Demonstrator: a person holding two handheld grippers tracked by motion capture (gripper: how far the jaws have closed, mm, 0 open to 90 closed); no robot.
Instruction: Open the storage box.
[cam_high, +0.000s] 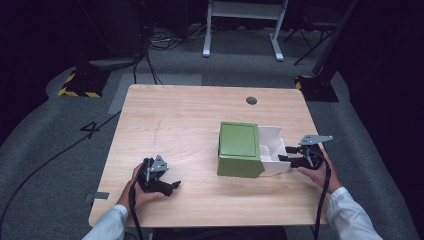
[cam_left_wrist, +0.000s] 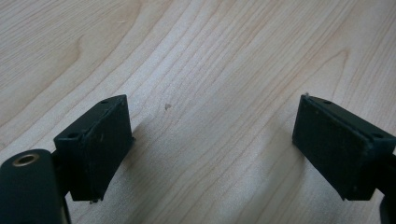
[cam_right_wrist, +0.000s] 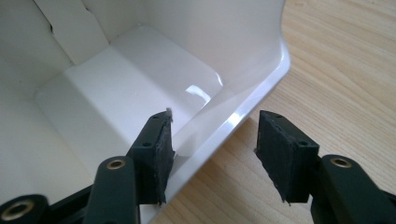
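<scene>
Between the right claw's (cam_right_wrist: 212, 154) parted jaws: white flap edge (cam_right_wrist: 243, 116) of the green carton (cam_high: 239, 148), straddled, not yet pinched. Left claw (cam_left_wrist: 212, 149) wide apart, empty, over bare bench (cam_left_wrist: 210, 56). Carton open; closing seemingly outstanding.

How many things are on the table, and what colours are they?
Green box: 1
White flap open at the box's end: 1
Black grippers, left and right: 2
Total: 4
</scene>
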